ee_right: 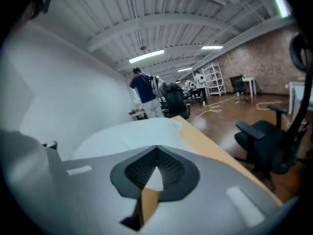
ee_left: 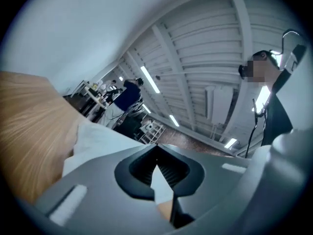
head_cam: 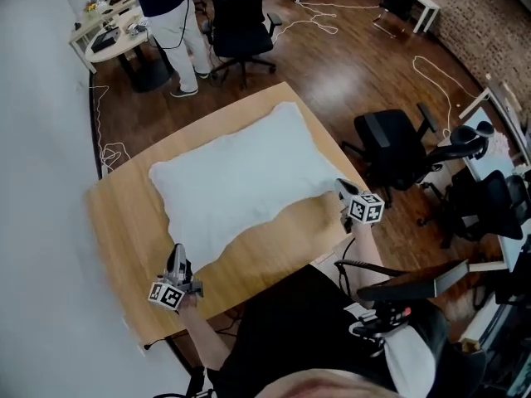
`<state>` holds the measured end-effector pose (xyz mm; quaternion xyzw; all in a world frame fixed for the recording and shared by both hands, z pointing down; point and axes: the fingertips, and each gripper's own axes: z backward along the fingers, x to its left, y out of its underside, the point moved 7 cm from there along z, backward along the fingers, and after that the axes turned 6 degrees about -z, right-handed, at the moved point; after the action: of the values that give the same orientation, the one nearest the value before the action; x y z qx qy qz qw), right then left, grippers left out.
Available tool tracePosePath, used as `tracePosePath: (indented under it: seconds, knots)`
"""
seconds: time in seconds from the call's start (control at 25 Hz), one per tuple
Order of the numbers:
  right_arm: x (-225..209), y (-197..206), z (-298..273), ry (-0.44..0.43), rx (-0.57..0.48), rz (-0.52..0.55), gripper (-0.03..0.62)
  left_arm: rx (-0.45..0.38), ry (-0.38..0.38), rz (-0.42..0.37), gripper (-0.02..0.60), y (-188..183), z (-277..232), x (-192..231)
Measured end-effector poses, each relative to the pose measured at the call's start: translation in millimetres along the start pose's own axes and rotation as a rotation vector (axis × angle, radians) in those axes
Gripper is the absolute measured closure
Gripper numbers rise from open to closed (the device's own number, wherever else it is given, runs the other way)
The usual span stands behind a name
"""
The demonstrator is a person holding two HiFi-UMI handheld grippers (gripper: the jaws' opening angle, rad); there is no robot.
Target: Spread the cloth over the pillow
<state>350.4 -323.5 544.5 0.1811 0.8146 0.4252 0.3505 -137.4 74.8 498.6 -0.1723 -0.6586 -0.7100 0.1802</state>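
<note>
**While both jaws pinch its near edge, the cloth lies spread**

The white cloth (head_cam: pixel 241 181) covers the middle of the tabletop (head_cam: pixel 124 222). Its near corners meet the left gripper (head_cam: pixel 177 254) and right gripper (head_cam: pixel 341 187), both with jaws fully closed on the fabric.

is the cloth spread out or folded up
Spread out: the head view shows the cloth lying open as one wide white sheet across the table, with no stacked folds.
</note>
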Motion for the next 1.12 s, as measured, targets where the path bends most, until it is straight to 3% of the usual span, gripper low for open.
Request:
tracePosePath:
  seconds: [0.12, 0.24, 0.48, 0.72, 0.88, 1.12]
  knots:
    - [71, 23, 2, -0.209, -0.028, -0.044, 0.591, -0.136, 0.17, -0.013, 0.581, -22, -13, -23]
    - [141, 15, -12, -0.361, 0.02, 0.059, 0.591, -0.221, 0.296, -0.019, 0.581, -27, -32, -59]
    - [223, -12, 34, -0.594, -0.013, 0.186, 0.591, -0.17, 0.41, -0.044, 0.581, -22, -30, -137]
    - [237, -28, 40, -0.725, -0.029, 0.203, 0.591, -0.175, 0.365, -0.137, 0.581, -43, -18, -165]
    - [208, -37, 55, -0.772, -0.038, 0.119, 0.591, -0.181, 0.329, -0.167, 0.581, -41, -28, -196]
    - [157, -49, 79, -0.792, -0.051, 0.045, 0.591, -0.164, 0.365, -0.178, 0.581, -18, -61, -255]
